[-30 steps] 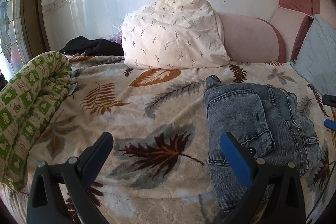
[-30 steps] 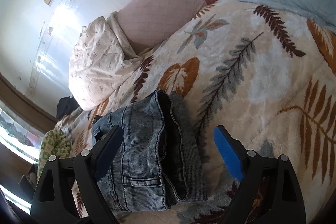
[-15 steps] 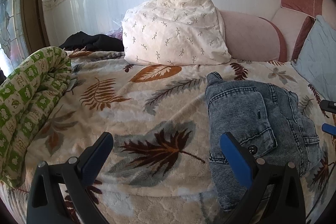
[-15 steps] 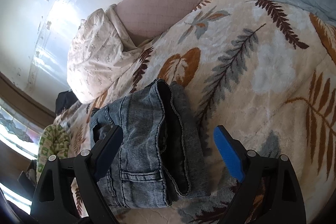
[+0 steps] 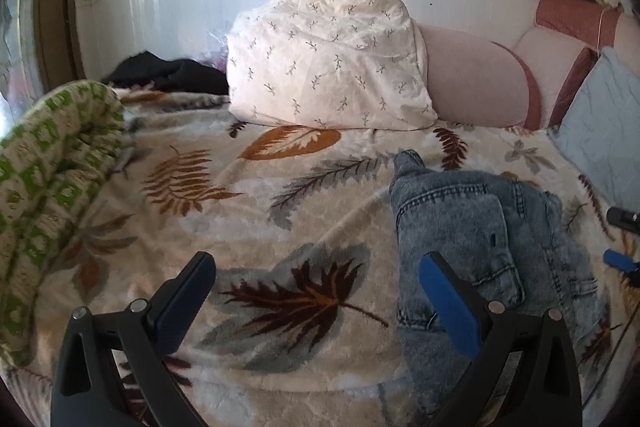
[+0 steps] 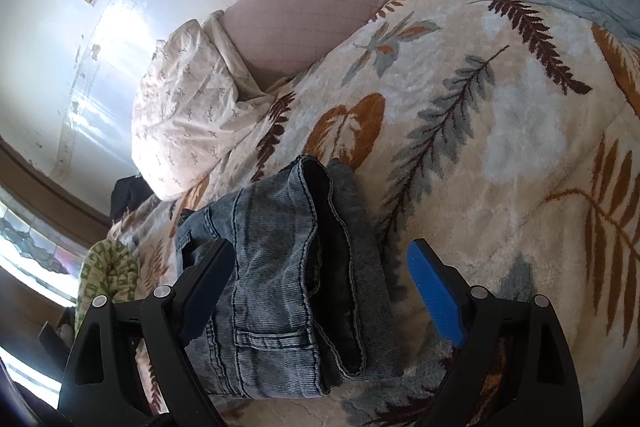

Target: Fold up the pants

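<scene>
1. Left wrist view: left gripper (image 5: 316,291) is hovering spread and empty over the blanket (image 5: 248,219), the folded jeans (image 5: 480,239) lying just to its right.
2. Right gripper (image 6: 318,279) is hanging spread, empty, above the jeans.
3. Risk: bulky stacked layers are likely to slump open if nudged by a finger.

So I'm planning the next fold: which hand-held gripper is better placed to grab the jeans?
Probably the right hand-held gripper: it is open with the folded jeans between its fingers. The left hand-held gripper, also open, faces mostly blanket, jeans off to its right.
</scene>
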The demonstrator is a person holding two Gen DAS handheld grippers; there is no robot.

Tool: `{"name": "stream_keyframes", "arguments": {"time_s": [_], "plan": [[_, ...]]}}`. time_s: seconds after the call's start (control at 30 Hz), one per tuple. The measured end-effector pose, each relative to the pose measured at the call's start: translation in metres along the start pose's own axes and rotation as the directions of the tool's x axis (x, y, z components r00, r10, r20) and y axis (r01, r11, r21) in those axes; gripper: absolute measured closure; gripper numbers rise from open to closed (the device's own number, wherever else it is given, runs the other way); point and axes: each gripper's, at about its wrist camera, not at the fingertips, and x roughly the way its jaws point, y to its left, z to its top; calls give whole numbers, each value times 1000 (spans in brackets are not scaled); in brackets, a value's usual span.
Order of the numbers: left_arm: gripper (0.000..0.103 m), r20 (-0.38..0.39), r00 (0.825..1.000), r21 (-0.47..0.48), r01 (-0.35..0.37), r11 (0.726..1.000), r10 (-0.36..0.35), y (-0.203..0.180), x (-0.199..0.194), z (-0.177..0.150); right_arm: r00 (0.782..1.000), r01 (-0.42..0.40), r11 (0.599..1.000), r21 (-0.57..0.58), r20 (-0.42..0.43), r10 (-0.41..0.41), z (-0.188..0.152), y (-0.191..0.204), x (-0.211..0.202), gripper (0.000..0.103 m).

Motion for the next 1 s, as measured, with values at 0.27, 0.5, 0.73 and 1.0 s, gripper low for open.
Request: {"name": "stream_keyframes", "arguments": {"time_s": [0.27,0.5,0.73,1.0], "plan": [[0,-110,976,-41,185,982,-188,7,39,8,996,-39,999,-5,-79,39,7,0,13,14],[0,-201,898,-172,362,916,-392,7,63,6,986,-10,1000,8,-165,12,3,-3,27,14],[0,-229,827,-215,471,855,-513,2,75,9,974,43,999,-12,-223,-45,5,-7,45,14],[0,-242,778,-190,548,814,-580,-16,75,3,957,24,998,50,-291,-8,6,-17,63,14]]}}
